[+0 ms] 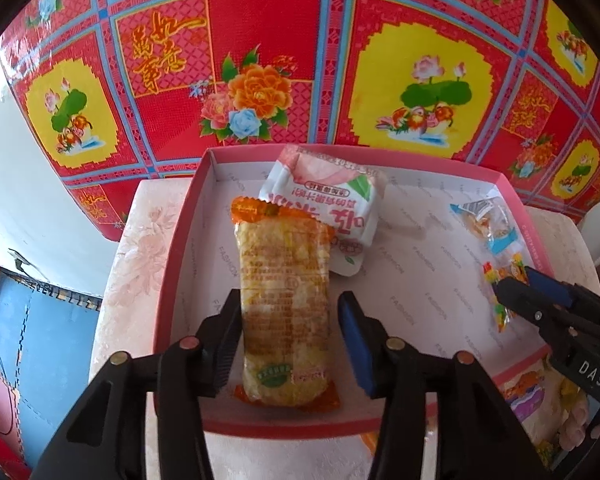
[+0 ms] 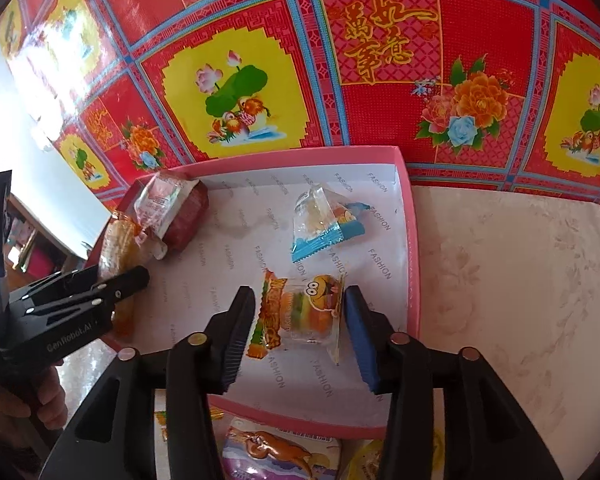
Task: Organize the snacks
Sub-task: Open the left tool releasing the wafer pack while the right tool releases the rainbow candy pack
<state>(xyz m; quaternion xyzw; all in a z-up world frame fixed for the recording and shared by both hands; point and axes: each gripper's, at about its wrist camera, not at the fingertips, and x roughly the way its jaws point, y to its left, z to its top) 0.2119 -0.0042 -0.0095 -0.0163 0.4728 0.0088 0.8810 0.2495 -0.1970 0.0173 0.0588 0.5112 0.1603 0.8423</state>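
Note:
A pink-rimmed box [image 1: 180, 240] with white lining holds the snacks. In the left wrist view my left gripper [image 1: 288, 316] is open around a long orange rice-cracker pack [image 1: 284, 308] lying in the box; the left finger touches it, the right stands apart. A white-pink packet [image 1: 328, 208] lies behind it. In the right wrist view my right gripper [image 2: 300, 320] is open around a clear cartoon candy pack [image 2: 304, 316] on the box floor [image 2: 220, 280]. A blue-edged clear packet [image 2: 324, 220] lies beyond it.
The box sits on a pale floral surface [image 2: 520, 300]. A red patterned cloth [image 1: 300, 40] rises behind. More snack packs [image 2: 276, 452] lie outside the box's near edge. The left gripper [image 2: 112, 288] shows in the right wrist view, the right gripper [image 1: 512, 288] in the left.

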